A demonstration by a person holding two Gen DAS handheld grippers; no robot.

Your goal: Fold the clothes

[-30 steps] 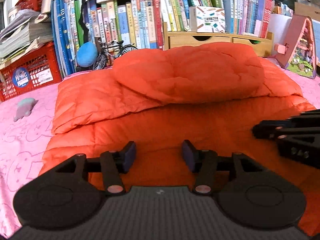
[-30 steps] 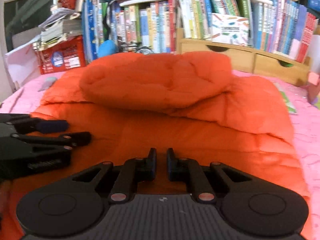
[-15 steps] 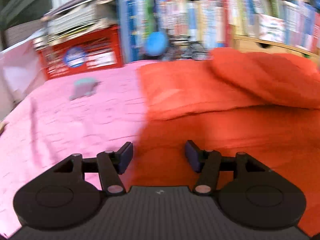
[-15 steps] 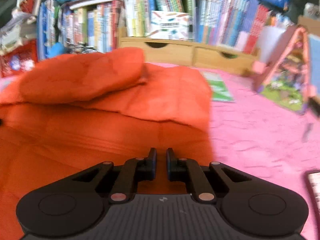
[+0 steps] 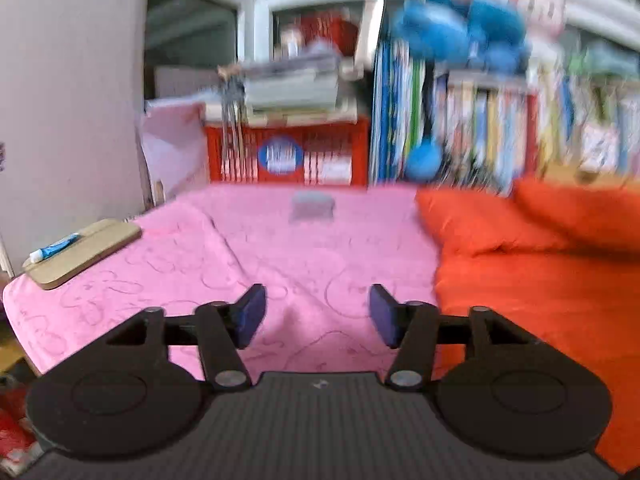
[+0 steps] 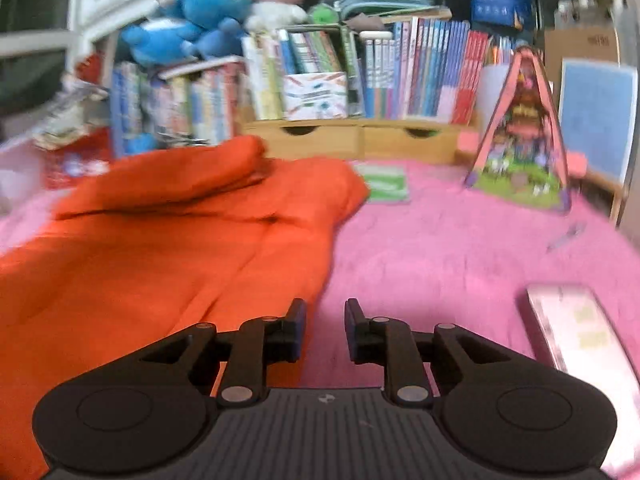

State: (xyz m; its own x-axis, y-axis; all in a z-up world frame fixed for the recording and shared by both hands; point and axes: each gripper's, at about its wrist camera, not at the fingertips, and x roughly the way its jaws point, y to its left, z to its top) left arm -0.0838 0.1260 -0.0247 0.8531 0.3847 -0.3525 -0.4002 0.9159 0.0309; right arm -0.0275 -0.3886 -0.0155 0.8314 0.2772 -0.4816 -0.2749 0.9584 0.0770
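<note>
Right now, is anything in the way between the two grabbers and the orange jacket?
Nothing visible. The left gripper and the right gripper hang empty, jaws opening, over the pink bedspread, each at one side edge of the orange puffer jacket.

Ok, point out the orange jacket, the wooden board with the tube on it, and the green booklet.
orange jacket (image 6: 168, 240), right wrist view, middle of its spread body.
wooden board (image 5: 92, 254), left wrist view, bare top near the front edge.
green booklet (image 6: 386, 186), right wrist view, centre of its cover.

Both tools off orange jacket (image 6: 160, 248), apart, opening.
</note>
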